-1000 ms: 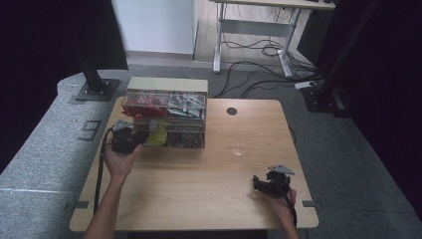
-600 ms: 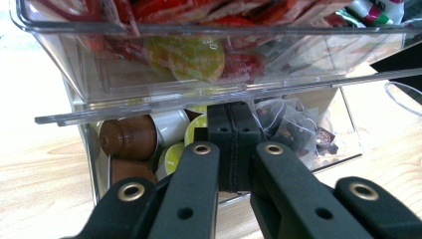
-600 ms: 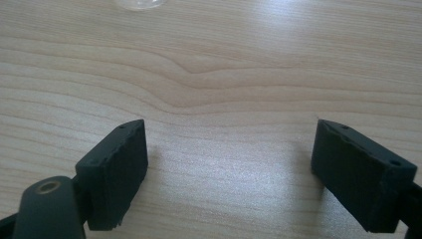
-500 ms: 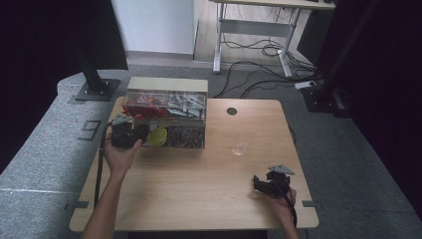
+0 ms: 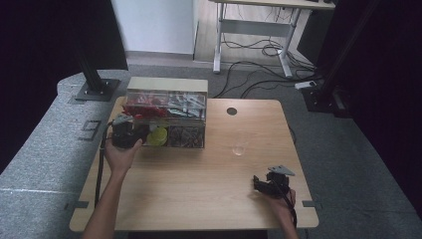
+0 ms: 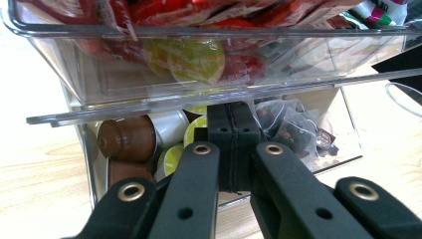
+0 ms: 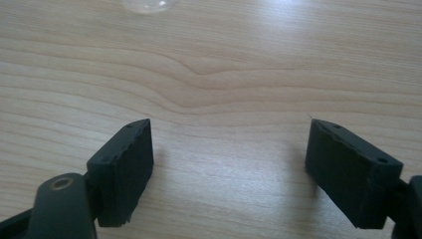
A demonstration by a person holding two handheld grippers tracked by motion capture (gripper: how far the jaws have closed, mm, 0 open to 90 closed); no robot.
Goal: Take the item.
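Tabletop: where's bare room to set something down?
The table has bare wood in front of the clear organizer, between the left gripper and right gripper. Also right of the glass. Crowded at the back left by the organizer.

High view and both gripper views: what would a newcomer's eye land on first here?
Probably the clear two-tier organizer at the table's far left, its top drawer full of red packets, with coffee capsules and tea bags below. The left gripper, jaws shut, sits right at its front under the pulled-out drawer. The right gripper rests open over bare wood at the near right, a clear glass beyond it.
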